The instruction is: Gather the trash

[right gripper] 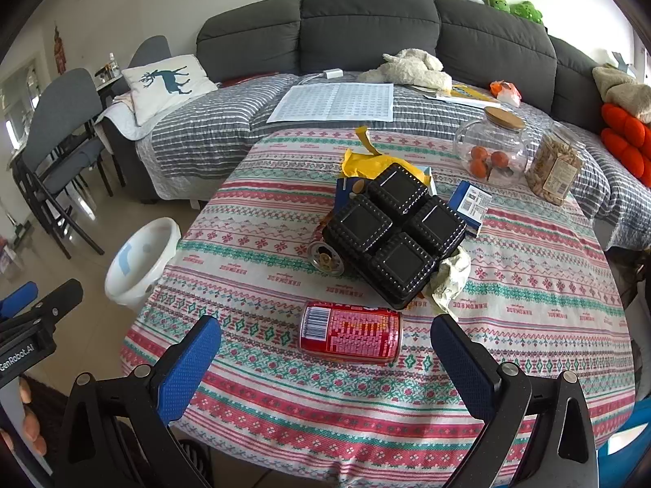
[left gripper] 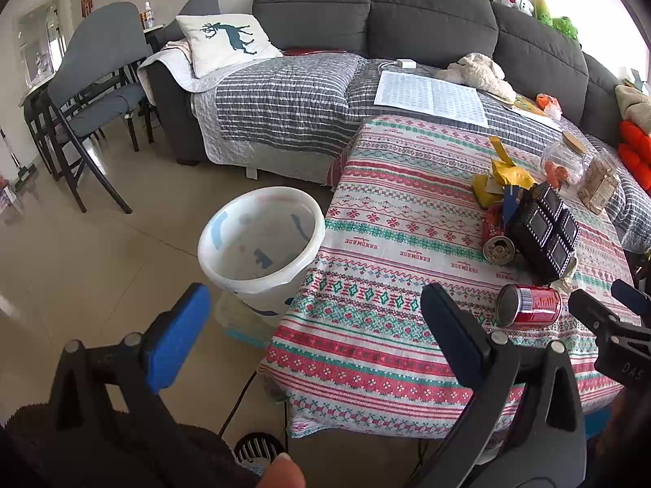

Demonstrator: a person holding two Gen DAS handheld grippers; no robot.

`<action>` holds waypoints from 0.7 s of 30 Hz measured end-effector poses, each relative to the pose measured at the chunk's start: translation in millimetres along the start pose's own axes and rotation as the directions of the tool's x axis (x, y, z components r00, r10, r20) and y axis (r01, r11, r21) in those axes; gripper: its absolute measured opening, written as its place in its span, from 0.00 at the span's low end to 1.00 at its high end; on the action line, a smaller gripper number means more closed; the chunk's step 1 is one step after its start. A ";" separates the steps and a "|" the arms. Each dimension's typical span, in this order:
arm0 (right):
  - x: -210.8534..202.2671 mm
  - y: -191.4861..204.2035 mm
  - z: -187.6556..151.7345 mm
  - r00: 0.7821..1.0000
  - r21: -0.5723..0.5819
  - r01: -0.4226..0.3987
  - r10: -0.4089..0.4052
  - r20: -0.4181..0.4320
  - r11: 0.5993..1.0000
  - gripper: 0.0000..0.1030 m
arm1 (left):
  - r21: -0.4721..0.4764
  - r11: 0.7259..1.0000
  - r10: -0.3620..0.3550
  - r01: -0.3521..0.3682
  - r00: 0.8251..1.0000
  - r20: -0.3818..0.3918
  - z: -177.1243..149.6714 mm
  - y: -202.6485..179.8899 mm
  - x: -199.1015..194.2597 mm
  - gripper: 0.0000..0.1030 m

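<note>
A red soda can [right gripper: 350, 338] lies on its side on the patterned tablecloth [right gripper: 529, 325], just ahead of my open right gripper [right gripper: 325, 362] and between its blue-padded fingers' lines. Behind it sit a black plastic tray [right gripper: 396, 240], a second can [right gripper: 325, 259], crumpled paper [right gripper: 449, 280], yellow wrappers [right gripper: 378, 160] and a blue carton [right gripper: 470, 205]. My left gripper [left gripper: 317, 333] is open and empty, spanning the table's left edge. A white bin [left gripper: 260, 244] stands on the floor beyond it. The red can [left gripper: 529, 305] is to its right.
Two glass jars [right gripper: 492, 148] with food stand at the table's far right. A grey sofa [right gripper: 366, 20] with a striped quilt, papers and plush toys lies behind. Grey chairs [left gripper: 93, 93] stand left on the tiled floor. A cable and small fan [left gripper: 260, 449] are below the table edge.
</note>
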State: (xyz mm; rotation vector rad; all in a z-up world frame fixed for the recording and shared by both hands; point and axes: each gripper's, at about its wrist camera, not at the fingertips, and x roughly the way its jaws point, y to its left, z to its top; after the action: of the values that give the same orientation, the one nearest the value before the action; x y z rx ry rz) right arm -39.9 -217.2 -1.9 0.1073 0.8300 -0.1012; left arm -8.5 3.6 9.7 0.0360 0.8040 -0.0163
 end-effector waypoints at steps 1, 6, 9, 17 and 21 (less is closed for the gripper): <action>-0.1 0.1 0.0 1.000 -0.001 0.000 0.000 0.000 1.000 1.00 | 0.001 1.000 0.001 -0.001 1.000 0.001 0.0 0.1 0.1 0.99; 0.4 0.9 -0.2 1.000 0.000 -0.001 0.001 -0.003 1.000 1.00 | 0.002 1.000 -0.002 0.002 1.000 0.001 -0.3 0.4 0.3 0.99; 0.6 2.2 -0.3 1.000 -0.001 -0.005 0.005 -0.008 1.000 1.00 | 0.004 1.000 -0.002 0.002 1.000 0.000 -0.2 0.7 0.7 0.99; -4.1 -21.5 12.9 1.000 0.038 0.019 -0.019 -0.006 0.999 1.00 | -0.004 0.993 -0.116 0.116 0.991 -0.074 2.9 -4.0 9.9 0.99; -4.0 -56.9 19.0 0.999 0.124 0.048 -0.045 -0.027 0.991 1.00 | 0.011 0.970 -0.237 0.244 0.954 -0.184 1.5 -24.3 20.9 1.00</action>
State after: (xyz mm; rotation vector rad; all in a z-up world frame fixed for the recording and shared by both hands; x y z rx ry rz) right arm -36.1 -275.8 10.6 0.2071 0.8499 -0.1962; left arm 6.4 -20.7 -5.0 -0.0292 0.9876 -0.2609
